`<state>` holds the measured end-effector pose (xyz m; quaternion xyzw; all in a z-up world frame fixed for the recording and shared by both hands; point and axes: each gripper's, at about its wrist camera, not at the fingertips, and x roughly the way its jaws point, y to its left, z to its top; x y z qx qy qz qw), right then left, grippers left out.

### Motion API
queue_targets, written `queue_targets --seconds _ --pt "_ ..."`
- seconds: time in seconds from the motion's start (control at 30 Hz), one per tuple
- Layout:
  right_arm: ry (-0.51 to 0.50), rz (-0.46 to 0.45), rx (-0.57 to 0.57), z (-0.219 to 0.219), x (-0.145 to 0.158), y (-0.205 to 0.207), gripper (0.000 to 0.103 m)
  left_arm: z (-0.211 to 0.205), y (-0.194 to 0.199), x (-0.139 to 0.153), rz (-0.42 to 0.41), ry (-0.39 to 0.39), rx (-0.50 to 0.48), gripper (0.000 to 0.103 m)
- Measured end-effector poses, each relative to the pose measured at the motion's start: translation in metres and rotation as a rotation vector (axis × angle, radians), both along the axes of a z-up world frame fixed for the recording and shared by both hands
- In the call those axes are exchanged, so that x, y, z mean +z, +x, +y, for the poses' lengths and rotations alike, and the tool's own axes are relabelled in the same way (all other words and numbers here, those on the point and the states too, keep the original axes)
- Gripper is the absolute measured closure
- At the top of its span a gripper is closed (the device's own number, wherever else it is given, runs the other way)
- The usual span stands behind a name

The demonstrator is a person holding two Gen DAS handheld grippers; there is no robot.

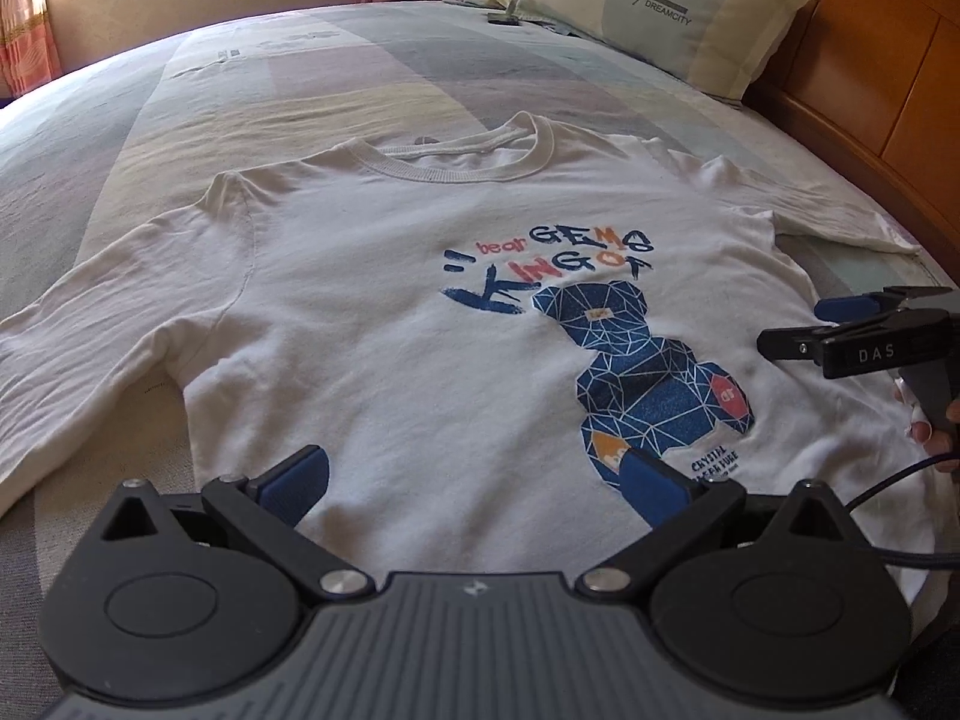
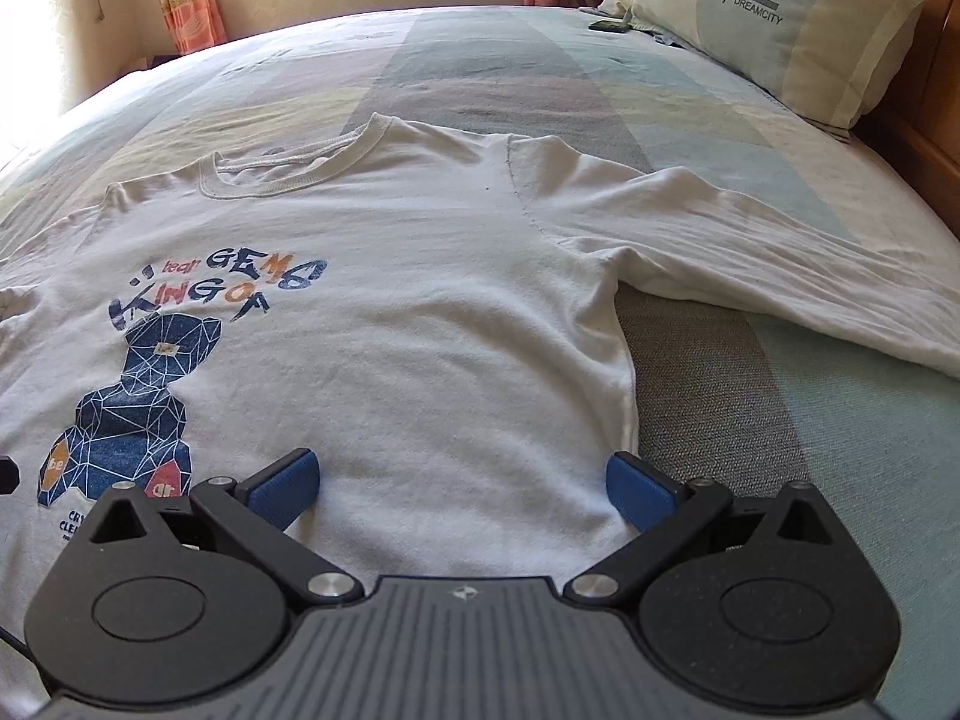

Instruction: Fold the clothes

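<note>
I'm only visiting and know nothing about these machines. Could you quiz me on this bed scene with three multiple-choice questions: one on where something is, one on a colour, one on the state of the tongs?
1. Where does the white shirt lie?
A. spread flat on the bed
B. hung on a chair
C. stuffed under the pillow

2. What colour is the printed bear mostly?
A. green
B. blue
C. yellow

3. How do the left tongs and right tongs stand?
A. both shut on cloth
B. one open, one shut
C. both open, holding nothing

Answers: 1 A, the shirt lies front up with both sleeves out on the cover. 2 B, the bear's facets are dark blue with small orange and red patches. 3 C, each pair's blue pads sit wide apart over the shirt's lower part.
</note>
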<state>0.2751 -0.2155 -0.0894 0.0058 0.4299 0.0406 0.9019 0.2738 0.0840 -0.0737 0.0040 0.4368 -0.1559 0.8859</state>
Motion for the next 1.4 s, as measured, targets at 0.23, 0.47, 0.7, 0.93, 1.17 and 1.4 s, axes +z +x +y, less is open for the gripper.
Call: queue_targets --seconds 0.23,0.47,0.7,0.93,1.17,1.4 --pt "-0.035 0.064 0.066 -0.006 0.010 -0.003 0.000 0.017 -0.005 0.001 -0.076 0.201 0.051 0.001" --pt "0.161 0.094 0.141 -0.037 0.029 -0.032 0.000 0.014 -0.003 0.013 -0.095 0.107 0.011 0.001" --pt "0.047 0.194 0.512 0.002 0.021 -0.072 0.000 -0.017 -0.026 -0.003 -0.050 0.104 -0.080 0.001" --pt "-0.060 0.263 0.546 -0.027 0.020 -0.111 0.000 0.003 -0.061 -0.005 -0.008 0.161 -0.120 0.001" --pt "0.013 0.121 0.601 -0.001 0.042 -0.094 0.000 -0.022 -0.067 0.014 -0.057 0.096 -0.266 0.001" --pt "-0.016 0.140 0.761 0.042 0.016 -0.097 0.000 -0.029 -0.112 -0.009 0.025 0.145 -0.338 0.001"
